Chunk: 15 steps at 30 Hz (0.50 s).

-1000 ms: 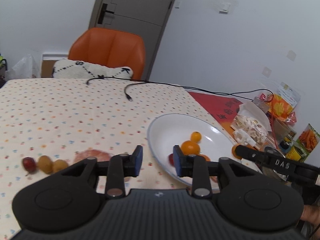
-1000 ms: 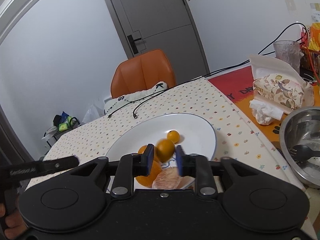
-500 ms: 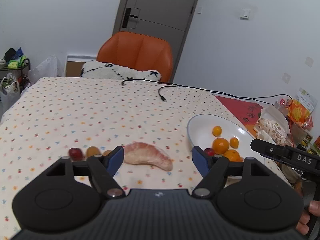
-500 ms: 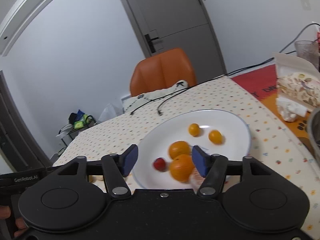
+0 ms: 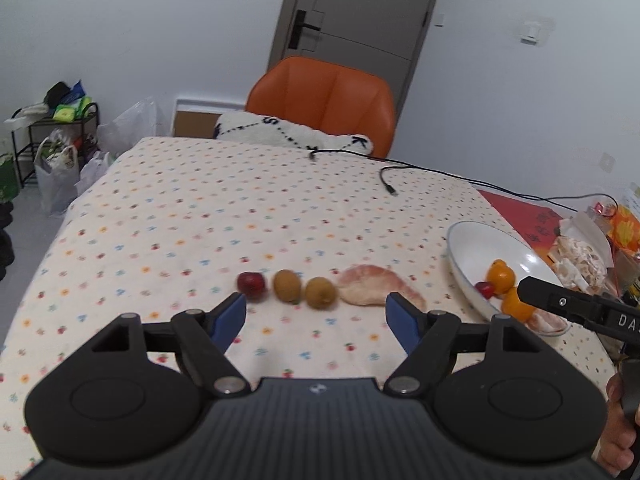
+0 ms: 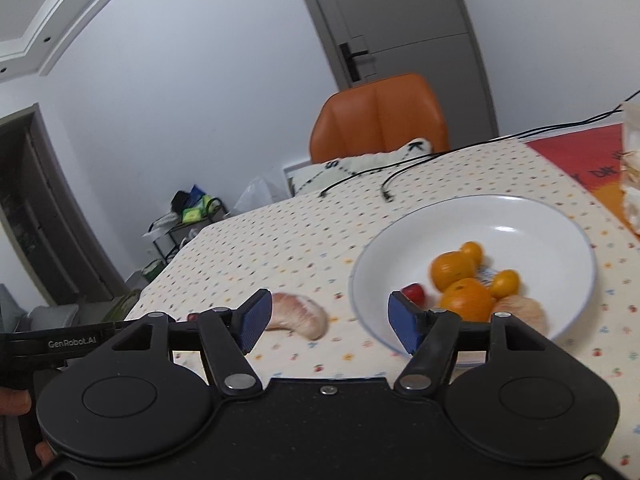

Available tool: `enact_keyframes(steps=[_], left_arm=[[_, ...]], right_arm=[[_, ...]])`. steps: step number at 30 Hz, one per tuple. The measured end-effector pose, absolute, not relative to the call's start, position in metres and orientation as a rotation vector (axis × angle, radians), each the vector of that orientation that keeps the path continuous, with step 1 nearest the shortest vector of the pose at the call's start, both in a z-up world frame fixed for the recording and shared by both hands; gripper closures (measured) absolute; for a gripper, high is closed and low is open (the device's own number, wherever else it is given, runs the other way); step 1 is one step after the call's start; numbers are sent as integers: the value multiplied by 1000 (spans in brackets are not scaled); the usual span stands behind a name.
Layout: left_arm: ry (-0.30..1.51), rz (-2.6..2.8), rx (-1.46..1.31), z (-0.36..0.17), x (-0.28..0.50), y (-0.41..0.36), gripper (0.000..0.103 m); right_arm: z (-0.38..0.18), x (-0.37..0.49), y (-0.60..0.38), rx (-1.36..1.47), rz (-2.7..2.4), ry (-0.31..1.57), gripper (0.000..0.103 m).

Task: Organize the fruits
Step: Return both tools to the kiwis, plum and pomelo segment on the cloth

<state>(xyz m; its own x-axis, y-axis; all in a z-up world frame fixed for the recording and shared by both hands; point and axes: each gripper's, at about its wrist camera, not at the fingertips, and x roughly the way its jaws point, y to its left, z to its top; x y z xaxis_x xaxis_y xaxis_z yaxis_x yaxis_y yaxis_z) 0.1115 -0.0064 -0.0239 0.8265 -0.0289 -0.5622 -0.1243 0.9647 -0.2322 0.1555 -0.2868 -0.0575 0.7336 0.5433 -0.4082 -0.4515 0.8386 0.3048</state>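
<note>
On the dotted tablecloth a red fruit, two brownish-green fruits and a pink pomelo segment lie in a row. My left gripper hovers open just in front of them, nothing between its fingers. To the right stands a white plate holding oranges, small kumquats, a red fruit and another pomelo segment. My right gripper is open and empty, between the pomelo segment on the cloth and the plate.
An orange chair with a white cushion stands at the table's far end. Black cables trail across the far cloth. Snack bags and a red mat crowd the right side. Bags and a rack sit on the floor at left.
Both grippers have opened; the right one let go of the small orange fruit, which now lies in the plate. Both views have drawn back and swung left, bringing the row of fruits into view.
</note>
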Motion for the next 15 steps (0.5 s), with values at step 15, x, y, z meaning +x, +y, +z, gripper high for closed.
enact_keyframes(steps=[15], left_arm=[[596,63,-253,-25,107,19,28]], right_arm=[[-57,160,-237,124,642,529,39]])
